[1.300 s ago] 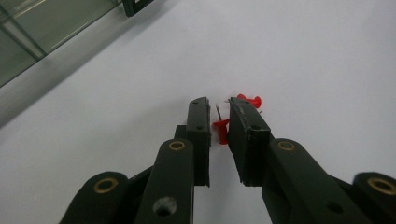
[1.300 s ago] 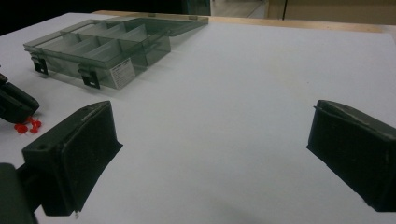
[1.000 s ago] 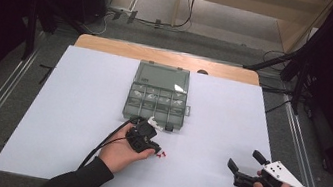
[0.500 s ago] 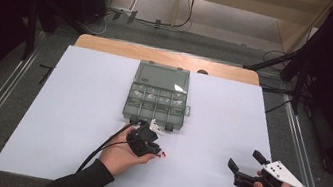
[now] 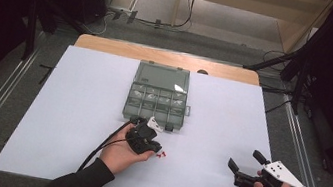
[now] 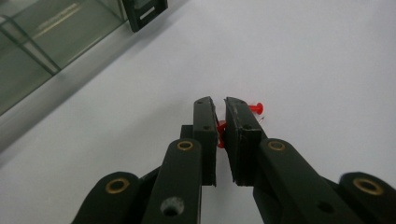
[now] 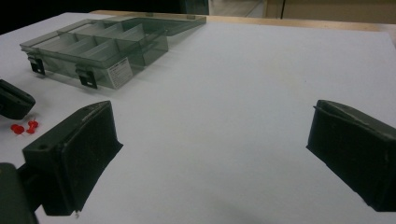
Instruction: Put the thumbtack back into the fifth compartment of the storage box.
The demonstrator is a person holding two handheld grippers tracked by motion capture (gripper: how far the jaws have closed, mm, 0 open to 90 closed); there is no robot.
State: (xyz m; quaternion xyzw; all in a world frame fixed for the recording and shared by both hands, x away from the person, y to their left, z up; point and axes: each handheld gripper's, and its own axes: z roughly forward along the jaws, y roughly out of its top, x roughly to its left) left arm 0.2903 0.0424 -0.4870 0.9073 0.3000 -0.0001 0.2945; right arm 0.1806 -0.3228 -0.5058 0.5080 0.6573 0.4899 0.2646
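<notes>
While the left tool [image 6: 220, 116] is pinching one red pushpin [image 6: 220, 133] between nearly closed jaws, a second pushpin [image 6: 254, 108] is lying just beyond its right jaw on the counter [image 5: 84, 90]; the compartment box [image 5: 157, 99] is sitting farther ahead, and the right tool [image 5: 244, 162] is waiting wide apart.

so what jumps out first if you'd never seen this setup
The red pushpins stand out on the white table, right at the left gripper, whose jaws are nearly closed around one of them. Behind them sits an open clear plastic organizer box near the table's middle. The right gripper rests at the near right with its jaws wide apart.
</notes>
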